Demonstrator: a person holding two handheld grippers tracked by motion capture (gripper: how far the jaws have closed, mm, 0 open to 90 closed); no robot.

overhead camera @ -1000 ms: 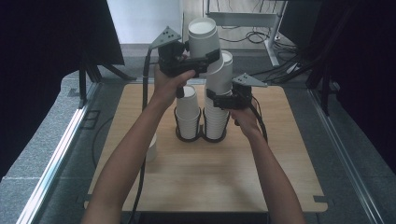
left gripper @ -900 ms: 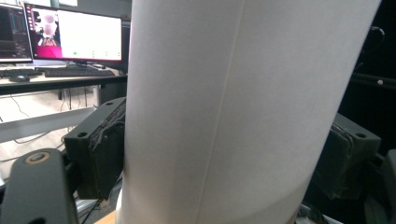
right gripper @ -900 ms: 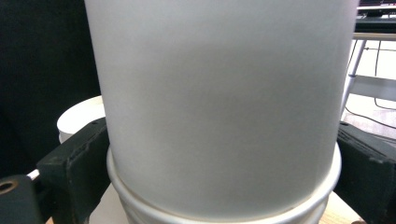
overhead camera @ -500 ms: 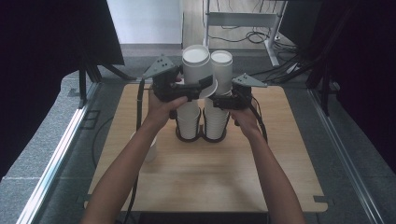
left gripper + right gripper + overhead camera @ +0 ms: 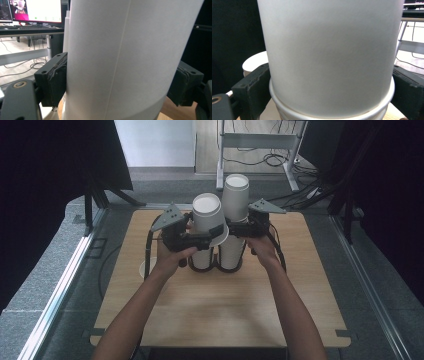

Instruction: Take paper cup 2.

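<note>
Cups of white paper, turned upside down, are seen on a light wooden table [image 5: 220, 310] from above. 2 stacks stand side by side near the table's far middle. The left gripper [image 5: 212, 237] is pressed on an upside-down white paper cup [image 5: 207, 215] held tilted over the left stack [image 5: 201, 260]; its black pads [image 5: 53, 80] are seen pinching the cup wall in the left gripper view. The right gripper [image 5: 235, 227] is clamped on the tall right stack [image 5: 234, 202], just above a cup rim [image 5: 332, 113] in the right gripper view. Another white cup [image 5: 144, 268] is partly hidden behind the left forearm.
</note>
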